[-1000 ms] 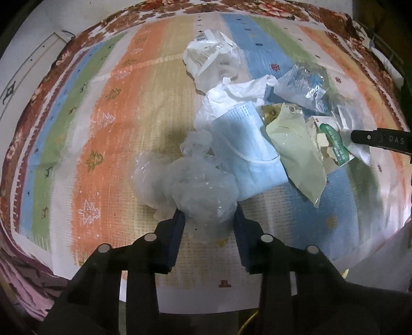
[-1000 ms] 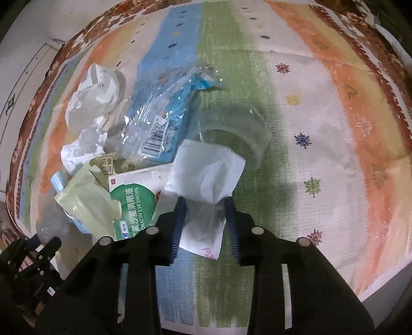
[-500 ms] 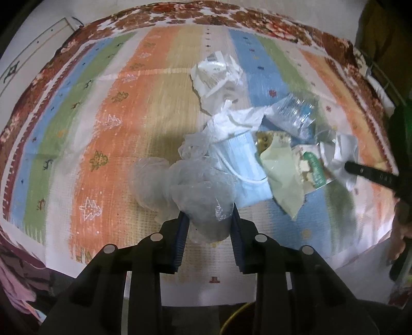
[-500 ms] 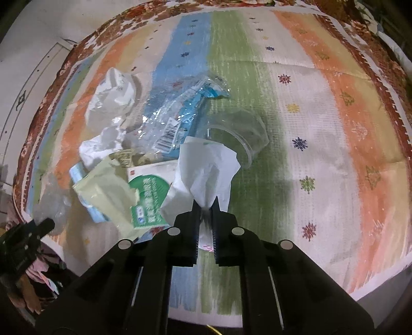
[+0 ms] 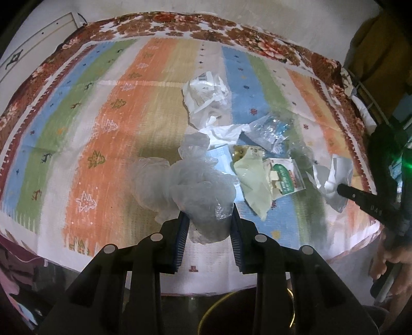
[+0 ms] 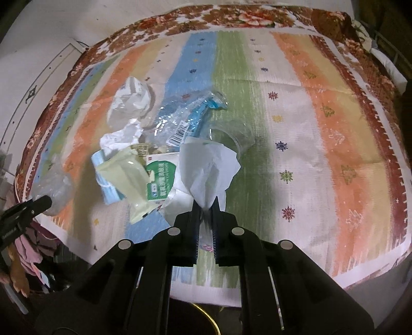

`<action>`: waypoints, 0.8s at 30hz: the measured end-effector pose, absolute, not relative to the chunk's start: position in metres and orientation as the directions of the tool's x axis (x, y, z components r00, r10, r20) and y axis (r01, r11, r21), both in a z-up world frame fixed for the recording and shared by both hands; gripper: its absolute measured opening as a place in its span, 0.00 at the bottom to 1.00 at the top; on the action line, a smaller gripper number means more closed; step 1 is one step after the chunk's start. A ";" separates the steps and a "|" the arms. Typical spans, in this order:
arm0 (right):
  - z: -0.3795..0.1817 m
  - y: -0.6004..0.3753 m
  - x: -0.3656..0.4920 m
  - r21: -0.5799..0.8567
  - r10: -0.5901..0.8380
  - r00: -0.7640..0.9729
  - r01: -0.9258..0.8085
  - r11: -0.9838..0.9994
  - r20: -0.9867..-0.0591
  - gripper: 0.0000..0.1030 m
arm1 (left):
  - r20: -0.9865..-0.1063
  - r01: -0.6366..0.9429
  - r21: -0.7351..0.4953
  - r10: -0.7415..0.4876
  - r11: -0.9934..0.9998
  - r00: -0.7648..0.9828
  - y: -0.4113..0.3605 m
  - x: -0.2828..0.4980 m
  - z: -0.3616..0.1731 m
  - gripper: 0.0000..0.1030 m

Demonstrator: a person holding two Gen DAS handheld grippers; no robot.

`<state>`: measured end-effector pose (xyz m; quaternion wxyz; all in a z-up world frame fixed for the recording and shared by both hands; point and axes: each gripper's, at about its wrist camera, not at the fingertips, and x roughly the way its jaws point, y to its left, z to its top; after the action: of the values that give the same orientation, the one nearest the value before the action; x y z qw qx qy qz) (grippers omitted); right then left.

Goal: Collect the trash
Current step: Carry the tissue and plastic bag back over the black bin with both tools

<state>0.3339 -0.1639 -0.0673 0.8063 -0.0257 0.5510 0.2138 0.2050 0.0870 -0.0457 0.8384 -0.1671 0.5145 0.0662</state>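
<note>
Raised: crumpled clear bag (image 5: 203, 190), left claw (image 5: 208, 229) gripping | white tissue (image 6: 208, 170), right claw (image 6: 206, 224) pinching

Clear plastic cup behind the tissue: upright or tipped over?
Tipped over. The clear plastic cup lies on its side on the striped cloth, its open rim facing sideways.

Worktop covered by striped cloth (image 6: 322, 108) over floral red-brown cloth (image 5: 180, 23). Pale wall (image 6: 38, 31) behind. Dim light; metal rack (image 5: 370, 100) at right edge.

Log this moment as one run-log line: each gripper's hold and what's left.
left gripper: shut on plastic bag | right gripper: shut on tissue | left on cloth: wrappers, mask, cup
</note>
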 end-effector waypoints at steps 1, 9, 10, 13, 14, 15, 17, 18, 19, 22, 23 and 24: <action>-0.064 -0.165 0.329 0.188 0.315 0.305 -0.381 0.905 -0.899 0.07 | -0.881 -0.283 -0.218 -0.064 0.934 0.468 0.087 0.203 -0.043 0.29; -0.036 -0.184 0.303 0.170 0.321 0.372 -0.384 0.907 -0.871 0.07 | -0.853 -0.274 -0.265 -0.093 0.924 0.514 0.079 0.183 -0.026 0.29; -0.034 -0.187 0.300 0.173 0.325 0.373 -0.387 0.906 -0.869 0.07 | -0.848 -0.268 -0.272 -0.099 0.924 0.520 0.077 0.181 -0.023 0.29; -0.028 -0.195 0.292 0.197 0.345 0.371 -0.383 0.903 -0.862 0.07 | -0.838 -0.250 -0.279 -0.108 0.927 0.536 0.069 0.173 -0.017 0.29; -0.026 -0.197 0.289 0.199 0.349 0.373 -0.384 0.902 -0.860 0.07 | -0.834 -0.242 -0.280 -0.111 0.929 0.540 0.066 0.171 -0.015 0.29; -0.024 -0.199 0.285 0.197 0.351 0.379 -0.389 0.900 -0.856 0.07 | -0.832 -0.236 -0.281 -0.114 0.930 0.543 0.064 0.169 -0.014 0.29; -0.020 -0.201 0.277 0.196 0.357 0.384 -0.397 0.896 -0.852 0.07 | -0.823 -0.220 -0.288 -0.124 0.932 0.554 0.058 0.164 -0.010 0.29; -0.016 -0.204 0.272 0.204 0.368 0.386 -0.403 0.892 -0.846 0.07 | -0.820 -0.214 -0.292 -0.128 0.932 0.558 0.056 0.162 -0.009 0.29; -0.014 -0.206 0.267 0.212 0.378 0.388 -0.408 0.888 -0.840 0.07 | -0.813 -0.207 -0.298 -0.134 0.932 0.566 0.054 0.157 -0.006 0.29; -0.008 -0.210 0.253 0.225 0.397 0.388 -0.417 0.880 -0.832 0.07 | -0.799 -0.189 -0.318 -0.155 0.929 0.581 0.049 0.145 -0.002 0.29; -0.006 -0.211 0.246 0.231 0.407 0.387 -0.426 0.875 -0.827 0.07 | -0.796 -0.183 -0.323 -0.161 0.929 0.584 0.047 0.141 -0.001 0.29; -0.005 -0.212 0.242 0.232 0.413 0.388 -0.434 0.871 -0.824 0.07 | -0.791 -0.173 -0.328 -0.170 0.929 0.587 0.044 0.136 0.000 0.29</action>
<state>0.2418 -0.2115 -0.0046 0.8329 -0.0108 0.4916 0.2541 0.1364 0.0440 -0.0004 0.8706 -0.1889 0.4542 0.0007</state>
